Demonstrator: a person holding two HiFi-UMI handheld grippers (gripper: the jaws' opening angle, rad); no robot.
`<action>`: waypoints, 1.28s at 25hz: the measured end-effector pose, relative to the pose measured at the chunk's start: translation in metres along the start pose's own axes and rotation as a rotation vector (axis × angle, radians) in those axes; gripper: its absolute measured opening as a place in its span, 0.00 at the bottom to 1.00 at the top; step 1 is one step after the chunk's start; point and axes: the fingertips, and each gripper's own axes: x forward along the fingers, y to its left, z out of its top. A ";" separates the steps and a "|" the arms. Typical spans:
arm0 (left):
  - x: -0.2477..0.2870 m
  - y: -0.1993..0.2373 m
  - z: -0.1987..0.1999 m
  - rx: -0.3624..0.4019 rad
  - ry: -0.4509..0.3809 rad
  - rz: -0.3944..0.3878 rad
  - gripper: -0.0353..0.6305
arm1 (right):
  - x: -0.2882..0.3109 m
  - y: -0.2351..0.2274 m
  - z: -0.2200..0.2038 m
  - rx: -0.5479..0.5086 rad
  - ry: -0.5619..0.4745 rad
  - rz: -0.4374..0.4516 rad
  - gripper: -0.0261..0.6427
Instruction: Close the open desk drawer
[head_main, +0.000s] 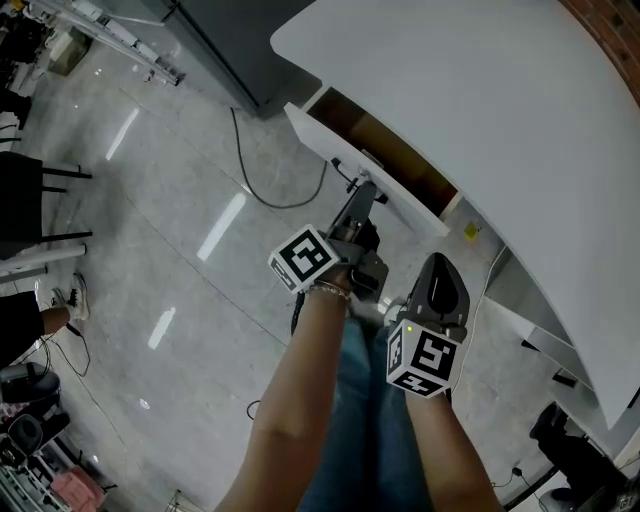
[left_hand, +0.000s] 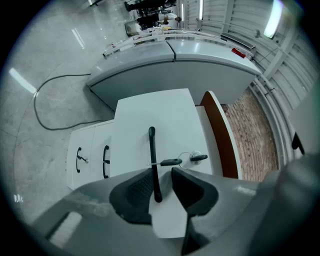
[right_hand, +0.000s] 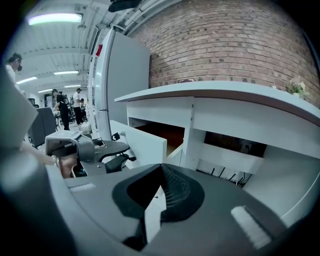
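The white-fronted desk drawer with a brown wooden inside (head_main: 322, 142) stands pulled out from under the curved white tabletop (head_main: 480, 100). The left hand-held gripper (head_main: 366, 192) is at the drawer's front. In the left gripper view its jaws stand wide apart, with the thin black bar handle (left_hand: 152, 152) between them. The handle is nearer to one pad, and no pad seems to press on it. The right hand-held gripper (head_main: 438, 266) is held apart from the drawer; its jaws seem to meet at the tips and carry nothing.

To close the drawer well, a grip is probably not needed. The person should push flat and straight on the front, near the handle's middle, so that the drawer does not twist on its runners. The small black keys on a ring (left_hand: 171, 162) hang just beside the handle, and the jaws should stay off them. The push should slow down before the end.

The runners are not visible. How far the drawer is out is hard to judge. In the head view the left hand-held gripper covers the handle.
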 end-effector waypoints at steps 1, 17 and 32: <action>0.003 0.000 -0.002 0.001 0.006 0.003 0.21 | 0.001 -0.002 0.000 0.003 0.001 -0.009 0.03; 0.052 -0.005 -0.005 0.051 0.079 0.050 0.22 | 0.020 -0.021 0.013 0.042 -0.012 -0.088 0.03; 0.087 -0.012 -0.005 0.085 0.111 0.071 0.22 | 0.035 -0.022 0.025 0.029 -0.011 -0.098 0.03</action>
